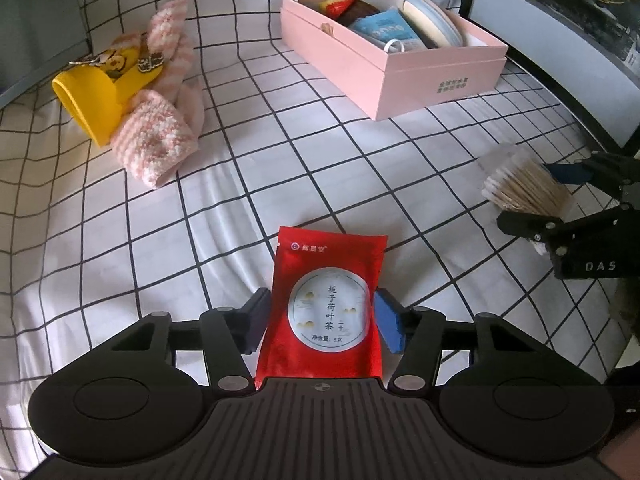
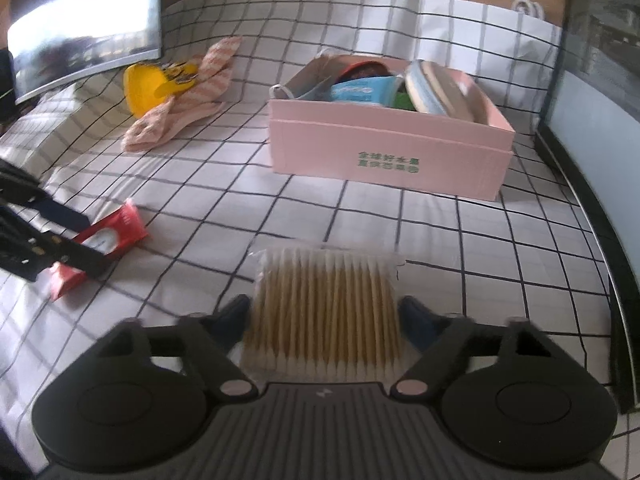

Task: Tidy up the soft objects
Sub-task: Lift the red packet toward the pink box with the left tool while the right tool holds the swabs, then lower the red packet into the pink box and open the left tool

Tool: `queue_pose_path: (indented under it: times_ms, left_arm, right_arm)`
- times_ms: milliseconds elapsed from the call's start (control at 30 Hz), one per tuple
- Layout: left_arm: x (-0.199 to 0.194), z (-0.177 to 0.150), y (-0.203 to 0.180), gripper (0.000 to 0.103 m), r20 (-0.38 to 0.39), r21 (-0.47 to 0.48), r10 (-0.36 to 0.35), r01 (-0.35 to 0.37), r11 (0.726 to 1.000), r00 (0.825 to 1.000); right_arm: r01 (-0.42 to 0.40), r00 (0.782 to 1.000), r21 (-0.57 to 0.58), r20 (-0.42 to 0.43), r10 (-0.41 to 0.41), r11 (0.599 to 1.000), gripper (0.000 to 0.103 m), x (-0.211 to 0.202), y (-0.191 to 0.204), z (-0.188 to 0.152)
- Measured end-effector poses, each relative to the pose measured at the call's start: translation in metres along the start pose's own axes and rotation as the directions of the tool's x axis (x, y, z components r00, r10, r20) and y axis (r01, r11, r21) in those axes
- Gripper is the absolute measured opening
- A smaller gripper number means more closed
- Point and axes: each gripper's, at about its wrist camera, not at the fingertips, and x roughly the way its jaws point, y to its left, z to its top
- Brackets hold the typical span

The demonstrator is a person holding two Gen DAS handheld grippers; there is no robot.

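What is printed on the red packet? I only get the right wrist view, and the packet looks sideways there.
Observer: The red packet has a pale round label with dark Chinese characters running down its middle.
Child: Is the left gripper pinching it?
Observer: Yes. The left gripper has its blue-padded fingers pressed against the packet's two side edges.
Child: Is there anything on the box's long side?
Observer: The pink box has a small tan tab near the top of that wall.
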Motion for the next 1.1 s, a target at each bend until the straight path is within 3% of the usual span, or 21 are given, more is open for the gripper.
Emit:
queue_pose_path:
  times_ms: [100, 300, 600, 733, 867, 967, 1033, 1100]
  left_arm:
    - [-0.001, -0.002, -0.003, 0.061, 0.003, 0.010, -0.002, 0.002, 1.000, 1.000]
    - [-0.004, -0.003, -0.006, 0.058, 0.009, 0.018, -0.032, 0.031, 0.999, 0.999]
    - [-0.026, 0.017, -0.031, 0.056, 0.062, 0.097, -0.083, 0.077, 0.992, 0.995]
    - [-0.049, 0.060, -0.039, 0.057, 0.140, 0.102, -0.159, 0.146, 0.984, 0.977]
    - [-0.057, 0.124, -0.044, 0.057, 0.236, 0.089, -0.220, 0.205, 0.975, 0.946]
    - [-0.040, 0.167, -0.045, 0.059, 0.290, 0.046, -0.254, 0.251, 0.967, 0.923]
    - [-0.017, 0.193, -0.048, 0.063, 0.318, 0.027, -0.246, 0.250, 0.968, 0.916]
    - [0.012, 0.210, -0.049, 0.068, 0.294, 0.024, -0.282, 0.287, 0.957, 0.913]
  right_arm:
    - [-0.035, 0.999, -0.011, -0.027, 0.035, 0.999, 0.071, -0.009, 0.000, 0.005]
    - [-0.057, 0.997, -0.031, 0.041, 0.058, 0.998, 0.071, -0.050, 0.000, 0.017]
    - [0.005, 0.994, -0.020, 0.112, -0.003, 1.000, 0.071, -0.089, -0.014, 0.014]
    - [0.038, 0.991, -0.002, 0.126, -0.038, 0.999, 0.071, -0.100, -0.023, 0.004]
    - [0.064, 0.989, 0.047, 0.134, -0.070, 0.997, 0.071, -0.107, -0.032, -0.002]
    - [0.096, 0.984, 0.082, 0.140, -0.106, 0.992, 0.071, -0.111, -0.036, -0.004]
    - [0.110, 0.982, 0.093, 0.142, -0.122, 0.990, 0.071, -0.114, -0.037, -0.006]
    - [0.117, 0.982, 0.095, 0.137, -0.130, 0.989, 0.071, -0.118, -0.037, -0.009]
